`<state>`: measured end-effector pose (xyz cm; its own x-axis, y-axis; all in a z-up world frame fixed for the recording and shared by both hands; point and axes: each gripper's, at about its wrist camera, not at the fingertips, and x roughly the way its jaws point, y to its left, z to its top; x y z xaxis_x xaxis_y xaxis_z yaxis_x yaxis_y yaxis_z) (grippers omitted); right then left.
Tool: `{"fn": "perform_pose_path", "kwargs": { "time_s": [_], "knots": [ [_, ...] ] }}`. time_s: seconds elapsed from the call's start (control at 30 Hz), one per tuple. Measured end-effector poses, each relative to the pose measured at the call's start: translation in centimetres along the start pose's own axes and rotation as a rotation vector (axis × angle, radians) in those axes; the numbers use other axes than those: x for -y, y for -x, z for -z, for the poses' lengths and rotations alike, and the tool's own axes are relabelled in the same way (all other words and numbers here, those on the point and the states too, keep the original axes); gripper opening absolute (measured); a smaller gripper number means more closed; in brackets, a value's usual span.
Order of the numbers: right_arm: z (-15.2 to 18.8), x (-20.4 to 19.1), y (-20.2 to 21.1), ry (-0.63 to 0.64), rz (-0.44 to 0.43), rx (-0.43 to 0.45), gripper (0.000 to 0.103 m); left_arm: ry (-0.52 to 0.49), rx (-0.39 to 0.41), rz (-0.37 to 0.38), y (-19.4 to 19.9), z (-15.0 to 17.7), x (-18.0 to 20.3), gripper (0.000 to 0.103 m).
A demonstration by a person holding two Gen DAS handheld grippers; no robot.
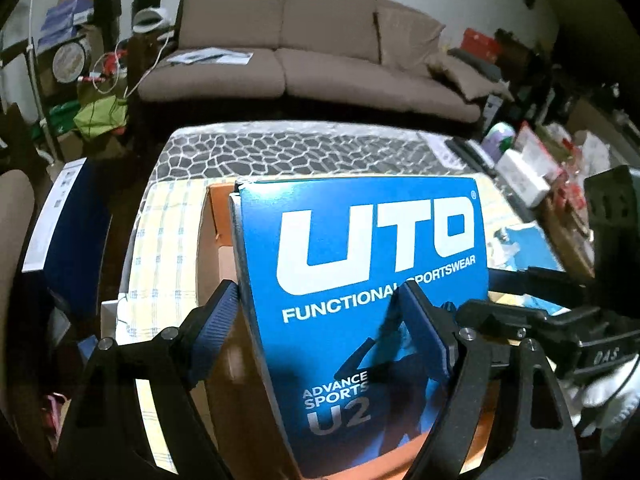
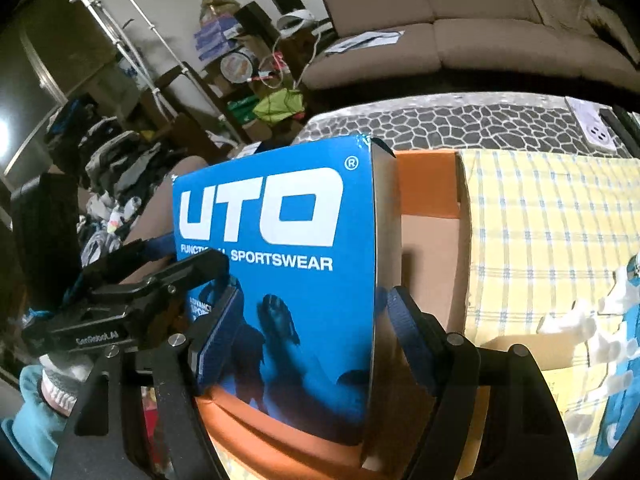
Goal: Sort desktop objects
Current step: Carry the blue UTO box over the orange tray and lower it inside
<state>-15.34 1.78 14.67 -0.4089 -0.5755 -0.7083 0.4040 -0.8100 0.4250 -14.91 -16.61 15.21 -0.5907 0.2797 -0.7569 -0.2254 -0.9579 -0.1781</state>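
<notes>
**Blue box held two-handed above the orange carton**

Here the tall blue cardboard box printed with white "UTO" lettering (image 1: pixel 372 280) stands upright over the open orange-rimmed cardboard carton (image 1: pixel 218 240), which sits on the yellow checked cloth (image 1: pixel 168 240).

Going left to right: the left gripper (image 1: pixel 316 312) straddles the box's left side, one blue ribbed pad against the narrow left edge and the other lying on the printed front. The right gripper (image 2: pixel 308 320) does the same on the right side, one pad on the front face and one at the grey right edge (image 2: pixel 384 240). Both sets of tongs are pinching the box, each across a corner rather than across flat, opposite faces.

The risk, as I judge it, lies in that corner hold: the glossy card could slide or twist out if the two hands drift apart or tilt unevenly. The box's lower end could also catch the carton's rim, buckling the box or shoving the carton across the cloth.
</notes>
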Motion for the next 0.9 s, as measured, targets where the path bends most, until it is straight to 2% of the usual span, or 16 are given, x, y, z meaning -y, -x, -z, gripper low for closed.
{"fn": "perform_pose_path", "kwargs": {
  "time_s": [0.07, 0.27, 0.5, 0.63, 0.73, 0.9],
  "knots": [
    [0.0, 0.3, -0.8, -0.013, 0.011, -0.032, 0.077, -0.037, -0.014, -0.032, -0.4, -0.1, 0.6, 0.078],
    [1.9, 0.5, -3.6, 0.011, 0.081, -0.139, 0.077, -0.127, 0.022, -0.12, 1.5, 0.8, 1.6, 0.08],
    [2.9, -0.6, -4.3, 0.111, 0.217, -0.189, 0.076, -0.122, 0.042, -0.214, 3.7, 3.5, -0.3, 0.08],
    [3.1, -1.1, -5.1, 0.133, 0.255, -0.21, 0.081, -0.086, 0.003, -0.208, 3.4, 4.7, -1.4, 0.08],
    [3.1, -1.4, -5.4, 0.135, 0.287, -0.222, 0.079, -0.06, -0.028, -0.211, 3.0, 5.4, -2.1, 0.08],
    [2.9, -1.7, -5.9, 0.141, 0.323, -0.234, 0.081, 0.009, -0.067, -0.13, 2.7, 6.3, -3.1, 0.079]
  ]
}}
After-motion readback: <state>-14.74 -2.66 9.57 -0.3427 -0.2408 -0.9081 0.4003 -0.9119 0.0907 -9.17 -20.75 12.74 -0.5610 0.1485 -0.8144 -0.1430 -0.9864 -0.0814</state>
